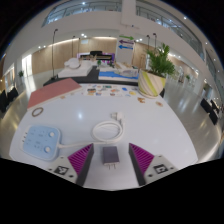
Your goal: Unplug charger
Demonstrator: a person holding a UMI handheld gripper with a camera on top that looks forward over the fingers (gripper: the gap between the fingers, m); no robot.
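Your gripper (109,157) has its fingers parted only as wide as the charger (109,155), a small grey block that sits between the purple pads (81,155). Both pads lie close against its sides, though you cannot tell whether they actually press on it. Just ahead of the fingers, a white cable (105,129) lies coiled in a loop on the white table (160,130). Beside the fingers, a white power strip (42,140) rests flat on the same table. Farther out stands a potted plant (157,68) in a yellow pot, in a bright hall.
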